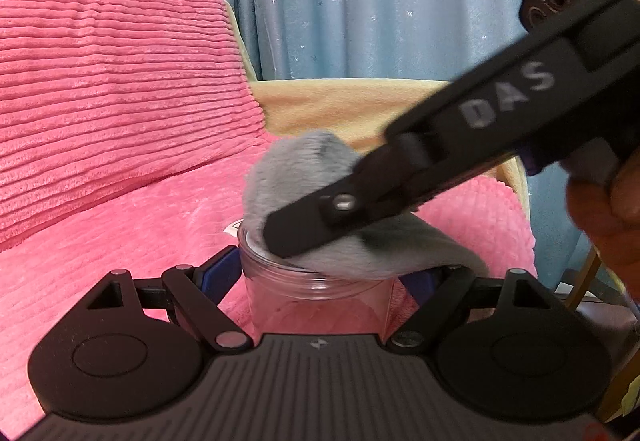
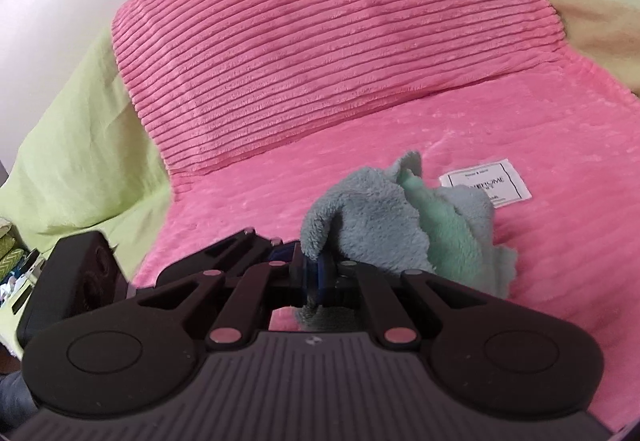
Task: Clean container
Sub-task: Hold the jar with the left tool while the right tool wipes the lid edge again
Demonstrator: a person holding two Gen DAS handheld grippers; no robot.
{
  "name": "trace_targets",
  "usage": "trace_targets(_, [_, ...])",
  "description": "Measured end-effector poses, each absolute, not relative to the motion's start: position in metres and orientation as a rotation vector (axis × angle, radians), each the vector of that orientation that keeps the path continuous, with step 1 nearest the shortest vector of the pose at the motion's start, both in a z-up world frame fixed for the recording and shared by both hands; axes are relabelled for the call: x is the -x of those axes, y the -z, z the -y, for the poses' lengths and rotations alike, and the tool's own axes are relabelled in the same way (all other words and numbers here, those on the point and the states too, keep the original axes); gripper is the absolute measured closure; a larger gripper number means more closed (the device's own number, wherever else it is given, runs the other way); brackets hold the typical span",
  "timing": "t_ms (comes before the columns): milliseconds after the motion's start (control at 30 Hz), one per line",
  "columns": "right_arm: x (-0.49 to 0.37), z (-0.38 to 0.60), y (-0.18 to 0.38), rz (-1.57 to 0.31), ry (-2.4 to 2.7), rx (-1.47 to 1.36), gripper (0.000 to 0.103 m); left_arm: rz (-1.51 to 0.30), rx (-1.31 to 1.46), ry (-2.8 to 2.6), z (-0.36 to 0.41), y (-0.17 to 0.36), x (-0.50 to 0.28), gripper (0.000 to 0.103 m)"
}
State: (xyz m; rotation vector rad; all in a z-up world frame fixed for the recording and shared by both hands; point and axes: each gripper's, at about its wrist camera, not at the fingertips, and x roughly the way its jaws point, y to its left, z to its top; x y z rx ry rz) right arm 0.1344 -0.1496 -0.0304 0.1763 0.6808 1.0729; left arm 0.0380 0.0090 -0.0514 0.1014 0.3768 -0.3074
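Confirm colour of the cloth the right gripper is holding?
Grey-blue fleece cloth with a mint-green side; clearest in the right wrist view.

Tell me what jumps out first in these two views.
In the left wrist view, the clear plastic container sits clamped in the left tool at centre, with the right tool pressing a grey fluffy cloth into its mouth. Behind it all is a pink ribbed pillow on a pink blanket. The right wrist view shows the cloth bunched in the shut tool, a white label lying beyond.

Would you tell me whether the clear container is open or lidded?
Open: the clear container shows a bare rim with the grey cloth pressed into its mouth.
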Motion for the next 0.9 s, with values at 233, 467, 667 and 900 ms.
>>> trace_targets(233, [-0.139, 0.141, 0.03, -0.637, -1.003, -0.15, 0.101, -0.379, -0.095, 0.279, 0.008, 0.049, -0.036, 0.019])
trace_targets(467, [-0.14, 0.155, 0.031, -0.64, -0.978, -0.149, 0.101, -0.379, -0.091, 0.276, 0.01, 0.049, -0.036, 0.019])
trace_targets(667, [-0.149, 0.172, 0.038, -0.691, -1.015, -0.276, 0.1, -0.373, -0.096, 0.274, 0.012, 0.047, -0.037, 0.019])
trace_targets(900, [-0.154, 0.179, 0.035, -0.639, -0.964, -0.327, 0.1, -0.317, -0.092, 0.265, 0.014, 0.042, -0.053, 0.019])
